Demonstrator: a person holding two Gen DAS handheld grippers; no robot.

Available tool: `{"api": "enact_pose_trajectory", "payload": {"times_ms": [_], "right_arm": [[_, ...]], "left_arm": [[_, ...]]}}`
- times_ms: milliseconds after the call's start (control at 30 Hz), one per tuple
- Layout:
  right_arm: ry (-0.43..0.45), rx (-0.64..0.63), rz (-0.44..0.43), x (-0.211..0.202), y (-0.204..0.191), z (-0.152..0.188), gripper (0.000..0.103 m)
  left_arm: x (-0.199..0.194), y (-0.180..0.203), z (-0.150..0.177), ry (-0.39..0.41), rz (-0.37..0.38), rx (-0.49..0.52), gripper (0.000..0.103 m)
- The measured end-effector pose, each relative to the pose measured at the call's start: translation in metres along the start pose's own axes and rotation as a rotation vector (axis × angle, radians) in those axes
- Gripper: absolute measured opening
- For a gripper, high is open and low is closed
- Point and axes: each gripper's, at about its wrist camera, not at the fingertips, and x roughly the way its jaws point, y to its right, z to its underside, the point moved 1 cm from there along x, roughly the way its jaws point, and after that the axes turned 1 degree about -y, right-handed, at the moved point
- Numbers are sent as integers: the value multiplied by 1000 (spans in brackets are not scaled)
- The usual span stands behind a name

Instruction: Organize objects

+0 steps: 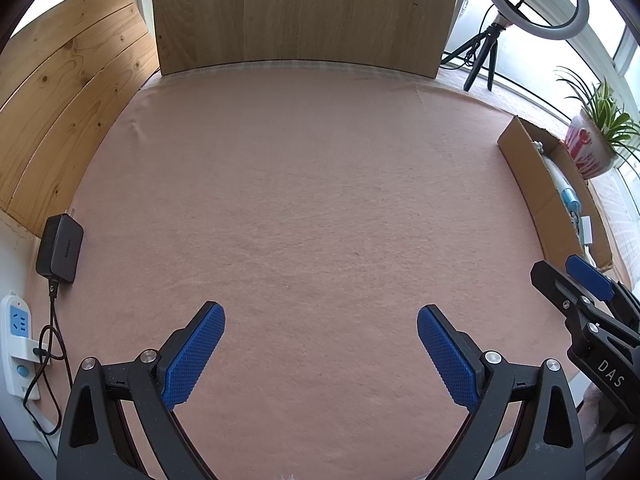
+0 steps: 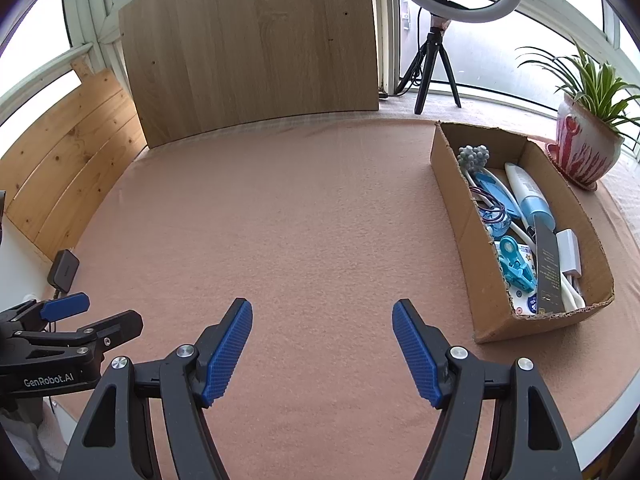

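Left wrist view first: at the far left edge of the bench (image 1: pixel 304 200) a white power strip (image 1: pixel 16 344) lies off the pink cloth, and a black charger (image 1: pixel 60 250) sits just inside the cloth's border with its cable running down to the strip. Behind them, pine planks (image 1: pixel 68 92) lean along the left side, and an upright wooden panel (image 1: pixel 304 12) closes off the back edge. From there across to the right, the cloth is bare and flat, with wide room in front of me. My left gripper (image 1: pixel 320 344) hangs over the near part of that open stretch, pointing steeply down, its jaws spread wide with nothing between them.

Right wrist view: my right gripper (image 2: pixel 322 344) is tilted down over the near middle of the bench, jaws also wide apart and holding nothing. My left gripper shows at the left border, well apart from it. Further right, the cardboard box (image 2: pixel 460 240) stands along the right side of the bench, its long walls running front to back. Inside it lie the sorted things: a white and blue tube (image 2: pixel 528 196), a blue clip (image 2: pixel 516 268), a white adapter (image 2: pixel 570 254) and more I cannot make out. Beyond the box, a potted plant (image 2: pixel 586 148) stands at the right edge, and a ring light on a tripod (image 2: pixel 440 44) stands behind the back corner.
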Motion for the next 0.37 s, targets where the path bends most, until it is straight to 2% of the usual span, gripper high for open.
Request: {"api": "enact_pose_trajectory", "payload": {"times_ms": [367], "right_arm": [[-13, -1, 3, 8, 1, 0, 69]], "left_arm": [[20, -4, 2, -35, -7, -3, 99]]}}
